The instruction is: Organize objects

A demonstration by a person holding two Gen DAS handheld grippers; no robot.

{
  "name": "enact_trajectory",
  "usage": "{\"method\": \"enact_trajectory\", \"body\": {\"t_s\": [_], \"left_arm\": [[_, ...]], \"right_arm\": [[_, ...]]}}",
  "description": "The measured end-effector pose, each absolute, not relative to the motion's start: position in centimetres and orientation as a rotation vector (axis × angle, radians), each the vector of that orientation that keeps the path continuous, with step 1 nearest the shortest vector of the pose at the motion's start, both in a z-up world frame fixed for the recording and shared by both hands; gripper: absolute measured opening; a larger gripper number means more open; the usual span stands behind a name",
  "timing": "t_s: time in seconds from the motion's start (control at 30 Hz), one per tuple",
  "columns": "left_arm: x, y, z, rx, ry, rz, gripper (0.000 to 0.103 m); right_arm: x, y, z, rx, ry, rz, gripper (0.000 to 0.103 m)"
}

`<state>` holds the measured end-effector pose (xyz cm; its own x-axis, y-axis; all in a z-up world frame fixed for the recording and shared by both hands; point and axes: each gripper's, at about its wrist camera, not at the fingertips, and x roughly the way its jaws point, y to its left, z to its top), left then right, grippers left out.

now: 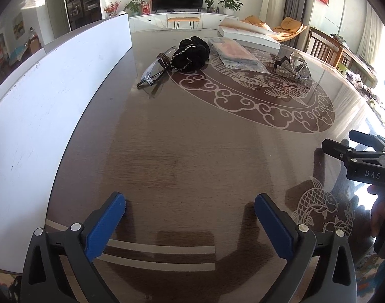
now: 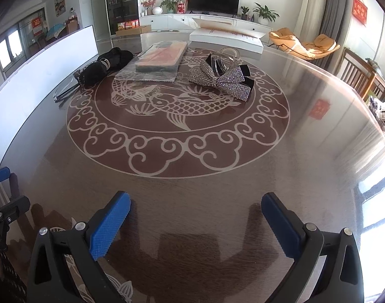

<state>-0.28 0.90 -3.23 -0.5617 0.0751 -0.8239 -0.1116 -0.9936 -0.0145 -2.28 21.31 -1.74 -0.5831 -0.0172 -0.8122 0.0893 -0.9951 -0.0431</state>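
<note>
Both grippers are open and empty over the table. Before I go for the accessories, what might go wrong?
The clear glasses lie tucked against the black scrunchie; grabbing one may drag the other. The rhinestone bow leans against the clear claw clip, so lifting it could topple the clip. The bagged item's loose plastic may slip between the pads.

My glossy brown surface point(image 2: 306, 96) reflects daylight; beyond it I see a dark TV point(image 2: 213, 1) on a white cabinet point(image 2: 182, 21), potted plants point(image 2: 265, 13) and orange loungers point(image 2: 303, 43).

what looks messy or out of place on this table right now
Nothing is spilled or broken. The black scrunchie lies partly on top of the glasses, and the clear claw clip sits against the rhinestone bow.
</note>
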Motion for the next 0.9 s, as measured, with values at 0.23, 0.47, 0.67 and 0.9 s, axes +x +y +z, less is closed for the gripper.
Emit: {"method": "enact_trajectory", "body": {"t_s": [0.23,0.47,0.67,0.9], "left_arm": [[-0.23,1.05,-3.33,-1.415,0.083,2.693,0.103],[-0.42,0.38,-3.31,-1.416,0.069,2.715,0.103],[-0.48,0.23,-3.31,-1.411,0.072,2.719,0.103],[-0.42,0.28,-3.32,-1.409,0.072,2.720,0.103]], "right_arm": [[-2.37,21.65,-1.86,1.416,0.080,-2.723,0.103],[-2.33,21.64,-1.87,1.415,0.080,-2.723,0.103],[-2.32,21.62,-1.87,1.415,0.080,-2.724,0.103],[-2.35,21.64,-1.86,1.415,0.080,-2.724,0.103]]}}
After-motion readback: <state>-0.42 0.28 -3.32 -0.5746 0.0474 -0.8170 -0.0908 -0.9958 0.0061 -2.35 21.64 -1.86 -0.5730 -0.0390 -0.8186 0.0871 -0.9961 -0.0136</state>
